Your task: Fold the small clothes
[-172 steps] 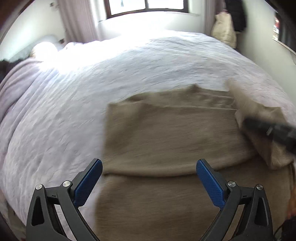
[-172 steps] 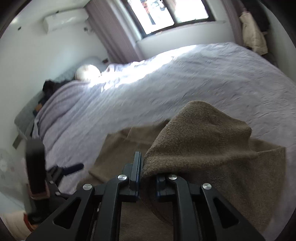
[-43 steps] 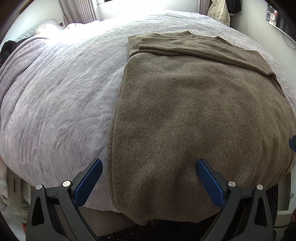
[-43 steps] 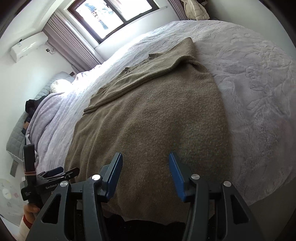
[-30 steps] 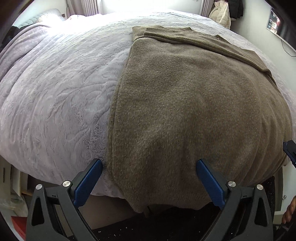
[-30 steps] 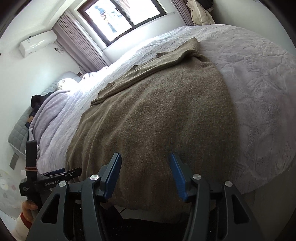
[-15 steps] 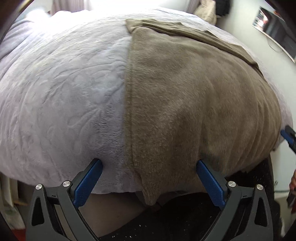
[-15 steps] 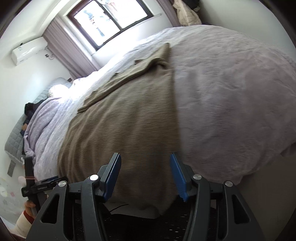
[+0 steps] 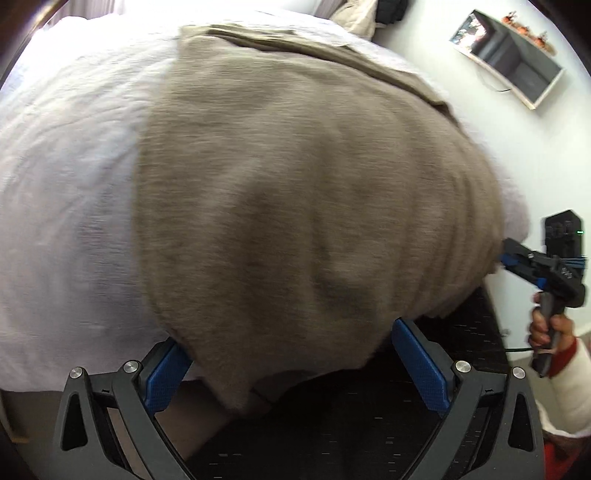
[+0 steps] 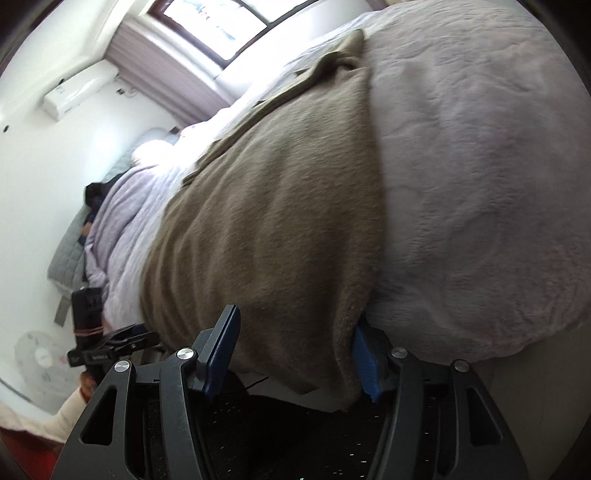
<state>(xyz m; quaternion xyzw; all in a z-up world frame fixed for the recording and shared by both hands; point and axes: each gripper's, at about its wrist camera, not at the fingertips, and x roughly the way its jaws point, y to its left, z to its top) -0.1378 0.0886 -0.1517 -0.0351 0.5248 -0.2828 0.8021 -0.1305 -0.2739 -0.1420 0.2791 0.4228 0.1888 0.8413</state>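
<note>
A brown knit garment lies spread on the bed, its sleeves folded across the far end and its hem hanging over the near bed edge. My left gripper is open, its blue pads on either side of the hem's left corner. My right gripper is open around the hem's right corner of the garment. The right gripper also shows at the right of the left wrist view. The left gripper shows at the lower left of the right wrist view.
The bed has a pale lilac quilt. Dark floor lies below the bed edge. A wall shelf is at the upper right. A window, curtains and an air conditioner are on the far wall.
Both grippers have dropped lower and moved in to the bed edge, and now straddle the hanging hem at its two corners. Both stay open.
</note>
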